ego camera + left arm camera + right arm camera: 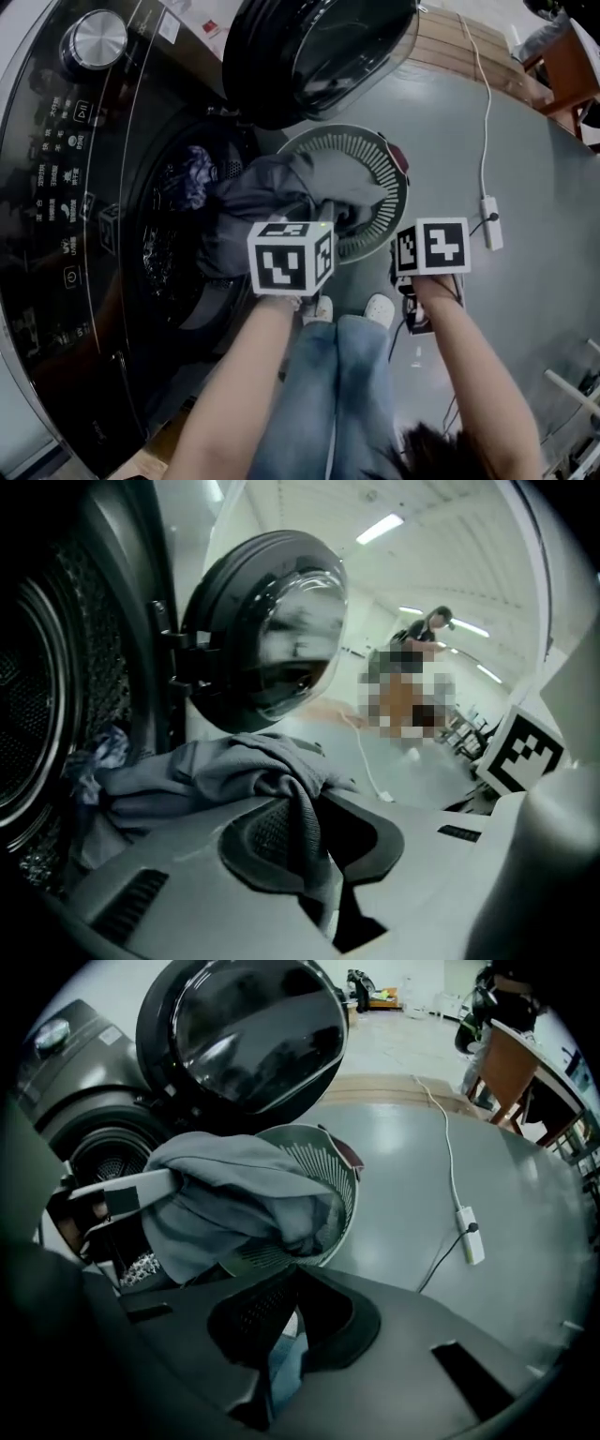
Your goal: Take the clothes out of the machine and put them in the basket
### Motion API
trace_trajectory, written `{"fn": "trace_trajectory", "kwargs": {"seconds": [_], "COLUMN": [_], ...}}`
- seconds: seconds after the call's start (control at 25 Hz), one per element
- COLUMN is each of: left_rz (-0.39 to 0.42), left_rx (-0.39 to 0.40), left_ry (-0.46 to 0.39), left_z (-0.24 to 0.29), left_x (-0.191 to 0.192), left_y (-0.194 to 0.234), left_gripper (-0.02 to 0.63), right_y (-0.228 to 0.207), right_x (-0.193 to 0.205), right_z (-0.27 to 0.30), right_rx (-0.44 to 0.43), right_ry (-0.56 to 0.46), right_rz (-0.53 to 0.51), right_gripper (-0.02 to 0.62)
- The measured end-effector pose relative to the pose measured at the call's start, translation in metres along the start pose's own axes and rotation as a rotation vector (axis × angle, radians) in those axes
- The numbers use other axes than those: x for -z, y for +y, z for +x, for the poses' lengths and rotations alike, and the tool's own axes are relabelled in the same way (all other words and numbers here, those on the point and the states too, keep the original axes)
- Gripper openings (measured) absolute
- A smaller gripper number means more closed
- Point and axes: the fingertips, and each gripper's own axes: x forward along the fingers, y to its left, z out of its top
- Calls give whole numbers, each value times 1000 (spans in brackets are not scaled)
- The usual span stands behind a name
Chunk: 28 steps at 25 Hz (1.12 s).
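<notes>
Carrying: grey garment (pixel 281 187) pinched in left gripper (pixel 319 874), spanning drum (pixel 169 253) at left to basket (pixel 380 192).
Right gripper (pixel 281 1335): closed, empty.
Remaining: patterned clothes (pixel 192 173) in drum; garment not yet dropped.

Dim head view; bright ceiling strip lights (pixel 380 527) in left gripper view; fisheye edges dark, curved.

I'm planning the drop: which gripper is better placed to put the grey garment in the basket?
Left gripper: shut on the grey garment, which hangs over the basket. The right gripper is shut and empty.
</notes>
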Motion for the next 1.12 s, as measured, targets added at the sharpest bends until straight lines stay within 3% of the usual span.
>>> {"fn": "trace_trajectory", "kwargs": {"seconds": [0.16,0.32,0.4,0.56,0.68,0.8,1.12], "left_rz": [-74,-77,-74,-57,-34,2,17], "left_rx": [97,45,34,8,-62,-182,-491], "left_ry": [-41,-41,-16,21,37,57,173], "left_z": [1,3,7,10,9,3,-36], "left_x": [-9,-10,-8,-1,8,19,64], "left_y": [-15,-9,-8,-4,11,40,140], "left_gripper": [49,66,280,339,399,454,492], "right_y": [-4,-8,-8,-9,-9,-7,0], "right_x": [-2,0,-1,1,5,8,9], "right_z": [-5,-6,-7,-9,-7,-3,5], "right_rx": [-37,-19,-17,-23,-18,-18,18], "right_ry": [-40,-33,-36,-41,-30,-22,-35], "right_rz": [68,46,42,62,57,49,44], "right_gripper": [3,3,3,3,3,3,3]}}
